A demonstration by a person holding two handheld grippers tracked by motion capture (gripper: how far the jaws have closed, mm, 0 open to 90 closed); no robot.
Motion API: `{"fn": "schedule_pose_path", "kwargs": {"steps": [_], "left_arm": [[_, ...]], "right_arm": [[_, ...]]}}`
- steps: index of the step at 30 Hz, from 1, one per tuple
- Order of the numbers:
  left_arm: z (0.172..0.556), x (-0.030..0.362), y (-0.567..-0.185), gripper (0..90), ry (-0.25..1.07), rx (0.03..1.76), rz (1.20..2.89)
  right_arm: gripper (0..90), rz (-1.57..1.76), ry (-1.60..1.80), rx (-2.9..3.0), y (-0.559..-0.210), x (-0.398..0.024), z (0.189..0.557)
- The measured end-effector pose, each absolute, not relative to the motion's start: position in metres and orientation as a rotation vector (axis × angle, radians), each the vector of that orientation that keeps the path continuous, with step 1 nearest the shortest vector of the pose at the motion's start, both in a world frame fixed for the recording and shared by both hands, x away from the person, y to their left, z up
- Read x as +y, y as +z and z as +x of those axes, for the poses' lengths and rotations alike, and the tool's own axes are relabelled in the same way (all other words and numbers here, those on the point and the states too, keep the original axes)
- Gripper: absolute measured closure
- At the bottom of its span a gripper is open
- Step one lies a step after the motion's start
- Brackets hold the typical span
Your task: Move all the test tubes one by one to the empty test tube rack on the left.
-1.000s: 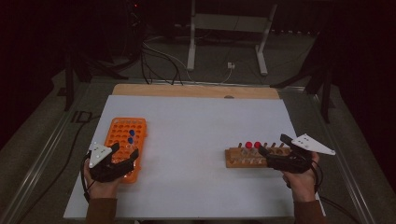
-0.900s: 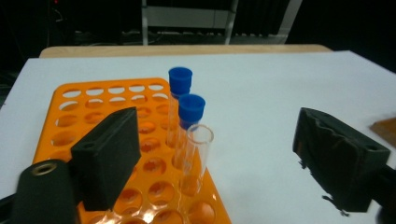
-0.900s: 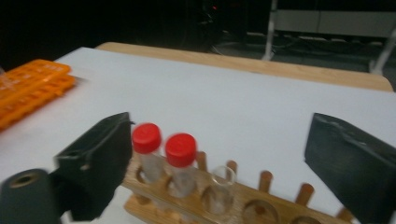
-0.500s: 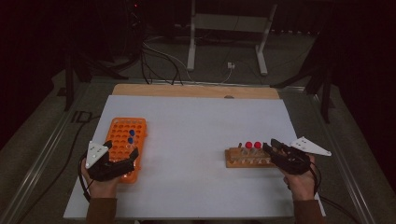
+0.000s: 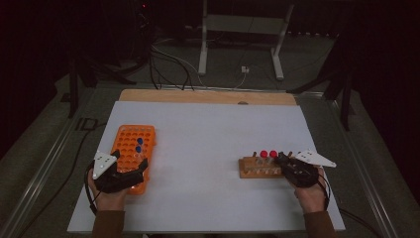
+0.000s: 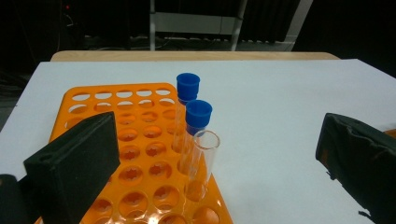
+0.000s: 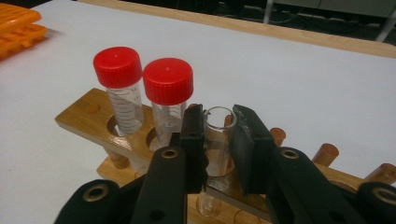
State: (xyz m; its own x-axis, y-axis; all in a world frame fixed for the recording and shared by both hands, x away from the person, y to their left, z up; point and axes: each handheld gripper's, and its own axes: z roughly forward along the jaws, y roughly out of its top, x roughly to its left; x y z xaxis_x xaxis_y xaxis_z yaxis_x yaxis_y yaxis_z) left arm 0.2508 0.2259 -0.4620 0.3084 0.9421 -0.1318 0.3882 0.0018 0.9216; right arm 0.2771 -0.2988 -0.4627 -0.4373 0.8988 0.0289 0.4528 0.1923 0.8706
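Jaws of right gripper (image 7: pixel 218 140) just closed on open tube (image 7: pixel 218 135), base hidden; left gripper (image 6: pixel 210 154) jaws wide, empty.

My left gripper (image 5: pixel 131 171) sits over the near end of the orange rack (image 5: pixel 132 148) with its two blue-capped tubes (image 5: pixel 138 145), while my right gripper (image 5: pixel 282 161) is down at the wooden rack (image 5: pixel 257 167) beside two red-capped tubes (image 5: pixel 268 154).
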Motion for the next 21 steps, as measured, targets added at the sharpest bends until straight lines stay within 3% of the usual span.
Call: {"fn": "schedule_pose_path", "kwargs": {"steps": [12,21], "left_arm": [[0.251,0.225,-0.463,0.4,0.686,1.249,1.575],[0.251,0.224,-0.463,0.4,0.688,1.243,1.576]], "right_arm": [[76.1,1.255,1.159,1.968,-0.462,-0.298,0.277],[76.1,1.255,1.250,1.923,-0.441,-0.307,0.270]]}}
